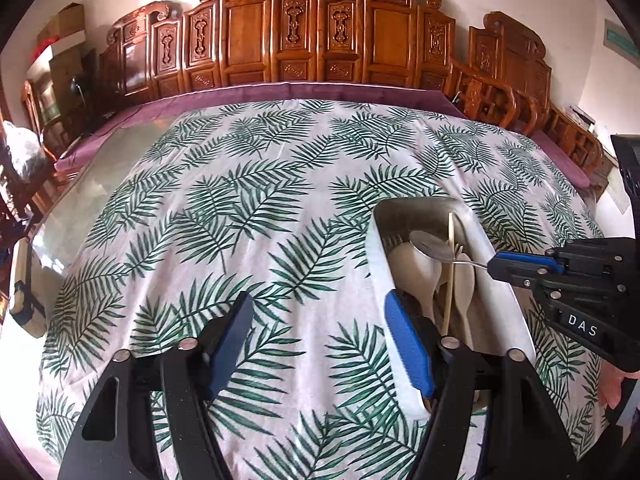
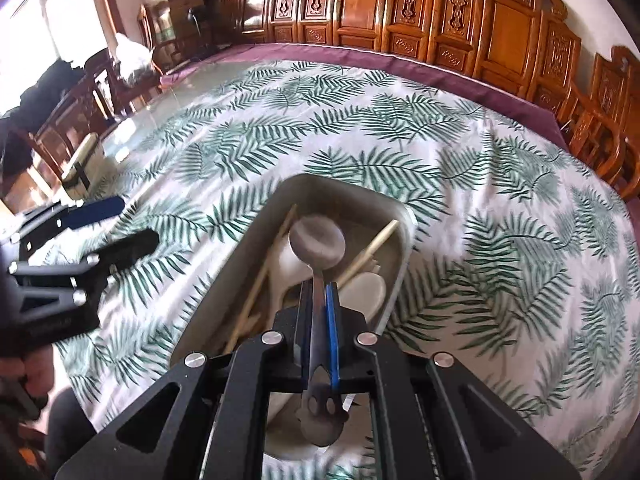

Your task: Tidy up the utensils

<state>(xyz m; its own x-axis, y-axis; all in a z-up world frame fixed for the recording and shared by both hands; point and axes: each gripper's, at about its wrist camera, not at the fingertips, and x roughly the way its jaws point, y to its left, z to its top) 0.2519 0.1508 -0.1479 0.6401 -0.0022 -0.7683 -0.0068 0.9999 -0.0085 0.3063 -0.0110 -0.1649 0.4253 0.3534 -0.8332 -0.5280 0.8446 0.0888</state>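
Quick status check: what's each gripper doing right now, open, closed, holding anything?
Left gripper: open, holding nothing, beside the utensil tray.
Right gripper: closed on the metal spoon by its handle, bowl over the tray.

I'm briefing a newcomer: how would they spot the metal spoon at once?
Find the tray on the leaf-print tablecloth. Above it, the right gripper holds the metal spoon by its handle. It alone is shiny grey; the spoons and chopsticks below are pale.
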